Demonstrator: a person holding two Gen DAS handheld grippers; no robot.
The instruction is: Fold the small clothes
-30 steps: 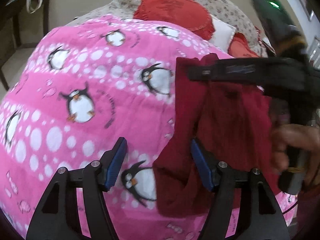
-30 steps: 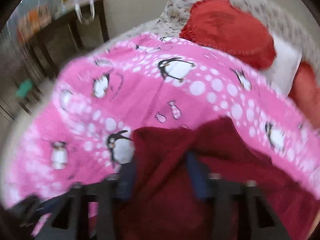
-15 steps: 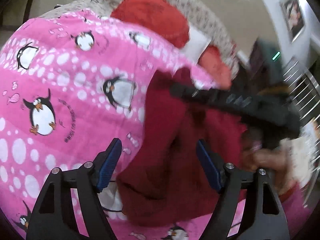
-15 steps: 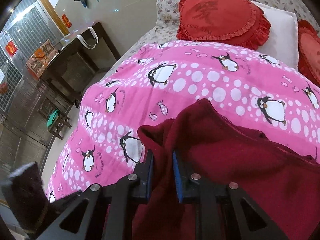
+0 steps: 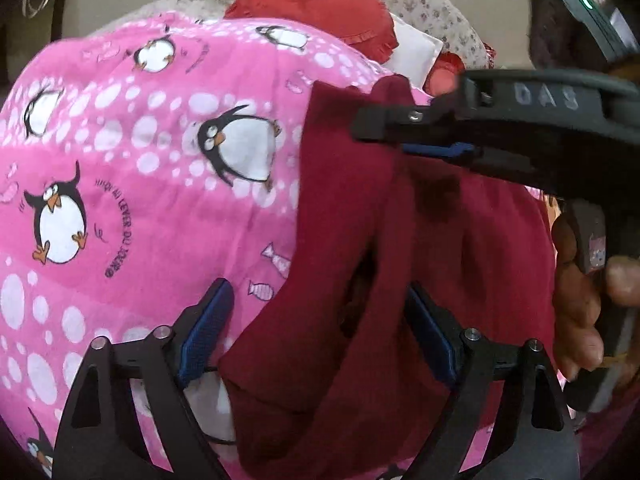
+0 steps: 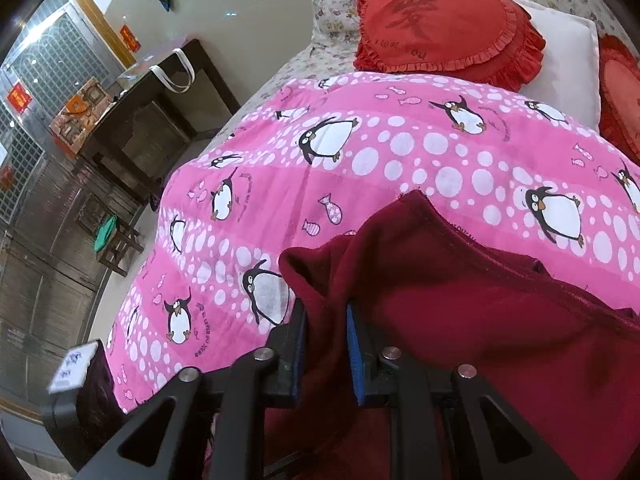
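Note:
A dark red garment (image 5: 360, 240) hangs over the pink penguin bedspread (image 5: 140, 180). In the left wrist view my right gripper (image 5: 424, 136) comes in from the right and pinches the garment's upper edge, holding it up. My left gripper (image 5: 316, 328) is open, its blue pads on either side of the garment's lower hanging fold, not closed on it. In the right wrist view my right gripper (image 6: 326, 344) is shut on a fold of the red garment (image 6: 460, 320), which drapes to the right.
Red heart-shaped cushions (image 6: 448, 24) and a white pillow (image 6: 560, 56) lie at the head of the bed. A dark wooden table (image 6: 140, 120) with a bag and boxes stands left of the bed, with a small stool (image 6: 112, 240) on the floor.
My right gripper has closed on the garment's edge and lifted it. My left gripper stays open and has shifted so the hanging fold lies between its pads.

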